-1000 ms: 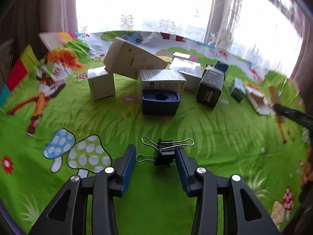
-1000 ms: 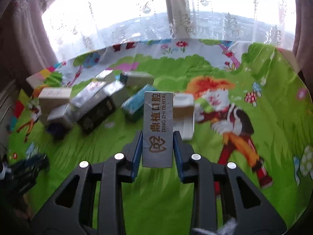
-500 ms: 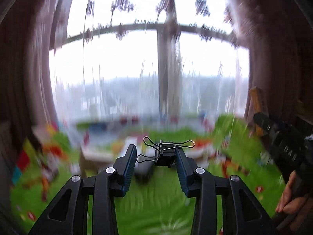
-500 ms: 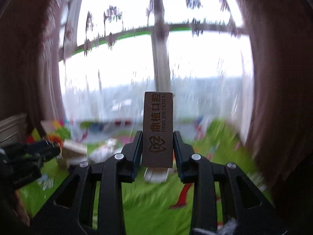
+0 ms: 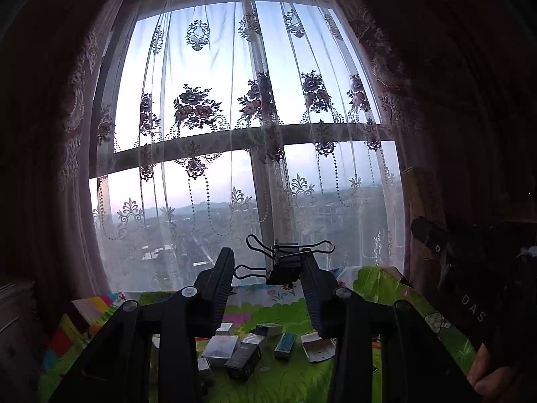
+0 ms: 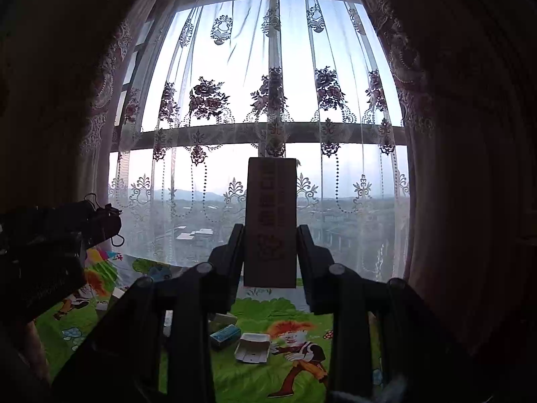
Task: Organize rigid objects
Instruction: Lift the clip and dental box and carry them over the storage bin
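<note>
Black binder clips (image 5: 285, 263) are riding clamped in the left gripper (image 5: 266, 270) at lower centre while the right gripper (image 6: 270, 241) is squeezing a slim box (image 6: 271, 221), and either could be slipping out, judging by such thin purchase.

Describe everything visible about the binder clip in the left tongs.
The binder clip is small, with a black metal-looking body and two thin wire loop handles, one spread toward each side. It sits at the tips of the left tongs, against the right-hand finger, with a handle reaching toward the other. It is raised above the green cartoon cloth, silhouetted against the curtained window.
</note>
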The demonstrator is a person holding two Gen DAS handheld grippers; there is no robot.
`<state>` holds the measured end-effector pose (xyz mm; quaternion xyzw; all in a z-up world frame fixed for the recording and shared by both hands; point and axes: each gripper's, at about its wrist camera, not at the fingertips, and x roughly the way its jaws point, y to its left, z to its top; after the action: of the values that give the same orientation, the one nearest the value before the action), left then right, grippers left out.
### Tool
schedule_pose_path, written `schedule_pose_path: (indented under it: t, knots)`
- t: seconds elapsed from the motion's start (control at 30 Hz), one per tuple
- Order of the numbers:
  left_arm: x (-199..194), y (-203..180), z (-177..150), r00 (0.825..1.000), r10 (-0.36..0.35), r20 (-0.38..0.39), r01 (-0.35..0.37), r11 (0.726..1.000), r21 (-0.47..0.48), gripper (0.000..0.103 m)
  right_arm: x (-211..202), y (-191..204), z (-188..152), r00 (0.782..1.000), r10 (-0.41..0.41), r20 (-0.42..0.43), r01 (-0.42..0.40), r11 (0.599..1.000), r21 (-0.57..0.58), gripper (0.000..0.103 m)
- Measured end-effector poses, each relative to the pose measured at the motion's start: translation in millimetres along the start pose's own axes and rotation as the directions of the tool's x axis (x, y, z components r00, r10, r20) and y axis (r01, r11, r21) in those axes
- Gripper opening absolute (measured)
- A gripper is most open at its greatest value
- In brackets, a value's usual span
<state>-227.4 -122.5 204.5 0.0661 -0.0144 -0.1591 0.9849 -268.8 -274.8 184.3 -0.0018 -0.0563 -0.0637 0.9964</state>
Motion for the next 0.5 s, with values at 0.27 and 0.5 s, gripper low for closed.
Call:
schedule_pose_path:
  t: [0.27, 0.5]
  knots:
    - [-29.1, 28.0, -14.1, 0.997, 0.042, -0.069, -0.043, 0.999, -0.010, 0.041, -8.9, 32.0, -2.9, 0.985, 0.165, -0.043, -0.165, 0.986, 0.005, 0.035]
    - [-61.8, 84.4, -38.6, 0.969, 0.180, -0.168, -0.192, 0.980, -0.056, 0.041, -8.8, 95.9, -14.7, 0.901, 0.413, -0.136, -0.414, 0.910, 0.020, 0.035]
